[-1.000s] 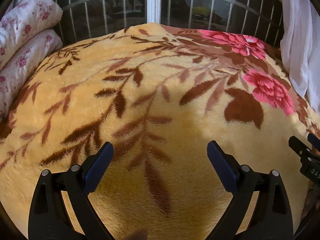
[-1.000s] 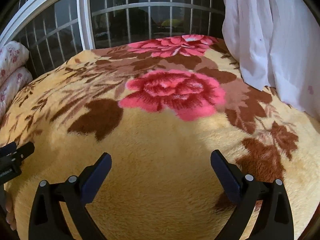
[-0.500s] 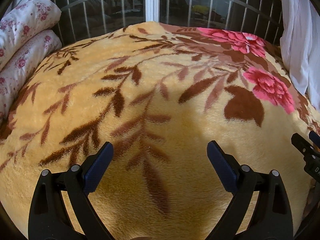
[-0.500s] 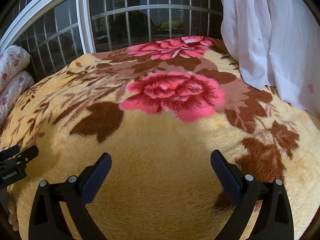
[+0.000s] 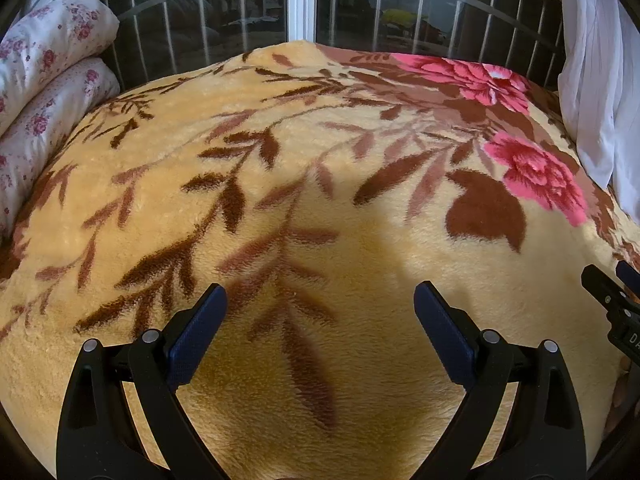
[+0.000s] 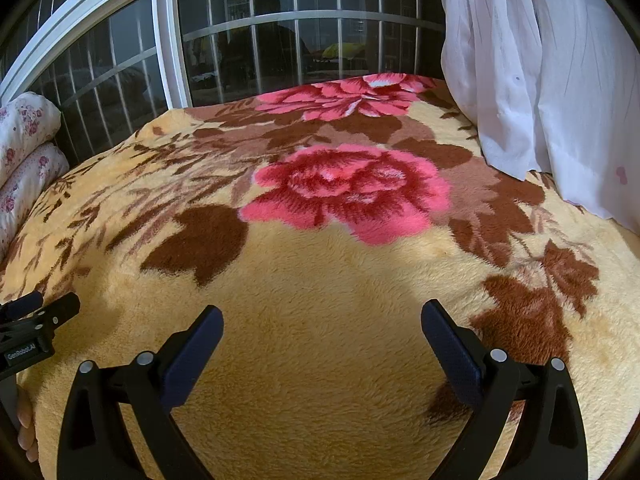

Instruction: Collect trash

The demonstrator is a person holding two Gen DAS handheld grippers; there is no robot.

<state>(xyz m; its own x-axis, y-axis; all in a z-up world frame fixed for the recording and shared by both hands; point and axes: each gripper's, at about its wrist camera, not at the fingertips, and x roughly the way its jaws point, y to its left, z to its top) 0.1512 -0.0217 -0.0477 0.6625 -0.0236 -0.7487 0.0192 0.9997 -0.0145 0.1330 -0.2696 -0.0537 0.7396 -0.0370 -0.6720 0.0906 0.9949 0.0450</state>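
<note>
Left gripper (image 5: 320, 300): jaws spread wide at the bottom of the left wrist frame, nothing between the blue pads (image 5: 196, 332), poised over the blanket.
Right gripper (image 6: 322, 322): jaws equally wide at the bottom of the right wrist frame, nothing held, above plain yellow pile.
Neighbouring tool: tip of the right gripper at the right edge of the left wrist frame; left gripper's tip at the left edge of the right wrist frame, with lettering on its body and fingertips of a hand (image 6: 24, 428) just below.
Blanket (image 5: 304, 184): plush yellow, brown leaf sprays, filling most of both frames.
Shadow: soft dark patch on the pile just ahead of each pair of fingers.
Pink flowers (image 6: 348, 190): centre of the right wrist frame; right side of the left wrist frame.
Floral bedding rolls (image 5: 48, 76): stacked at the upper left of both frames, touching the blanket edge.
White curtain (image 6: 540, 80): upper right of both frames, hem resting on the blanket.
Barred window (image 5: 304, 0): across the top, dark outside, white frame post near the middle.
Trash: cannot tell where; no piece recognisable on the visible blanket.
</note>
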